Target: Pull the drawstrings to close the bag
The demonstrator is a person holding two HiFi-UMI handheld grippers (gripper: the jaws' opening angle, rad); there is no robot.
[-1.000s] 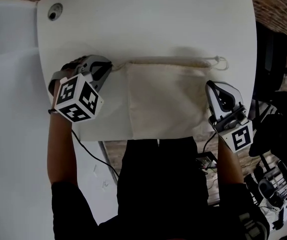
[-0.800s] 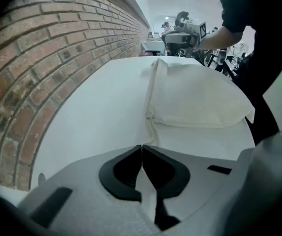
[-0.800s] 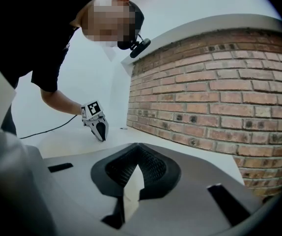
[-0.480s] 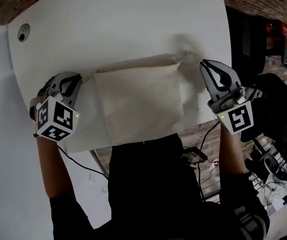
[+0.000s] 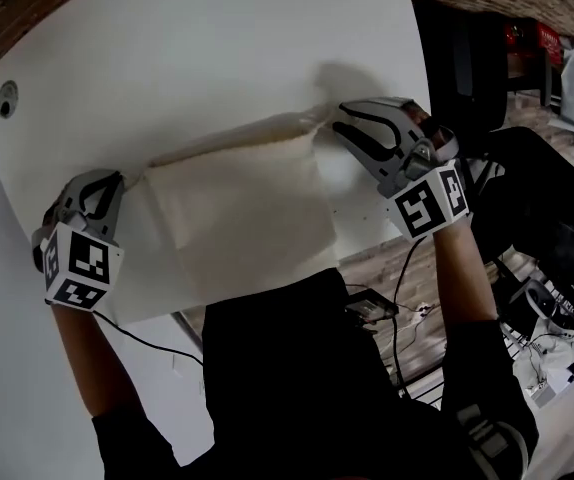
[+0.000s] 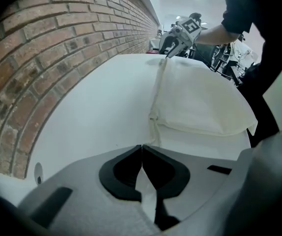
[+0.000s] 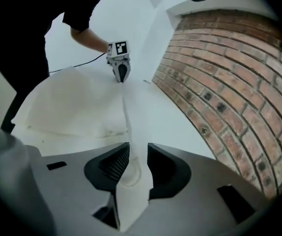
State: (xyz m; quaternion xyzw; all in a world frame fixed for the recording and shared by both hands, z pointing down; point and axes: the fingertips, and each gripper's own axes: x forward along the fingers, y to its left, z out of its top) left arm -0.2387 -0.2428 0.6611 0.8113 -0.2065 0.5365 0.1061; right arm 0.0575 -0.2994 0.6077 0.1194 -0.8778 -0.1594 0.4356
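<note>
A cream cloth bag (image 5: 237, 218) lies flat on the white table (image 5: 217, 58). Its drawstring (image 6: 155, 124) runs along the far top edge. My left gripper (image 5: 109, 182) sits at the bag's left corner, shut (image 6: 142, 147) on the drawstring's left end. My right gripper (image 5: 339, 125) is at the bag's top right corner. Its jaws (image 7: 138, 145) are opening, and the top hem and a loop of cord (image 7: 131, 173) lie in the gap between them, with the pads not pressing. Each gripper shows across the bag (image 7: 72, 107) in the other's view.
A brick wall (image 6: 57, 48) stands behind the table's far edge. A round cable hole (image 5: 7, 99) sits in the table's far left. Black equipment and cables (image 5: 552, 238) crowd the floor to the right. The person's dark torso (image 5: 297, 368) is at the near edge.
My right gripper moved from beside the bag's right side up to its top right corner and its jaws have parted. The left gripper kept its hold at the left corner.
</note>
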